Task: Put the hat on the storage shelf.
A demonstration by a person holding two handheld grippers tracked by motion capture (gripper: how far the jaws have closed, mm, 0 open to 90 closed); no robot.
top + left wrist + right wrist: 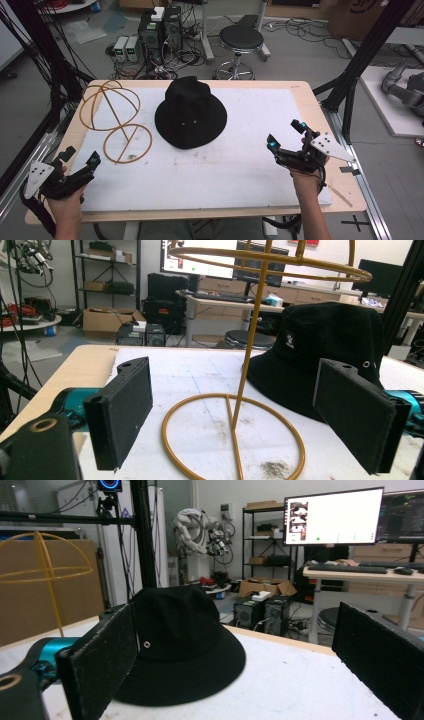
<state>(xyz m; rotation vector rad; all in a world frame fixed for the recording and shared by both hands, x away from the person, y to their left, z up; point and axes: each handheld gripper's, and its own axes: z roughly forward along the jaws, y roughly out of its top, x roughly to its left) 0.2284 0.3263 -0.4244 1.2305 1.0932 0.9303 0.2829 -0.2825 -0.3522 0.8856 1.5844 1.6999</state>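
Here, one black hat (pixel 190 114), one wire stand (pixel 116 121), seemingly apart.

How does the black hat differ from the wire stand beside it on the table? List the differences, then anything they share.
The black hat is solid dark fabric; the wire stand is an open golden frame. The hat sits low on its brim; the stand rises on a thin post to a domed cage. Both rest on the white mat, untouched.

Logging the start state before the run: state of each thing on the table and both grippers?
black hat: crown up, brim flat on the white mat, untouched.
wire hat stand: upright on its ring base, nothing on it, left of the hat.
left gripper: open, holding nothing, at the table's near left.
right gripper: open, holding nothing, at the near right.
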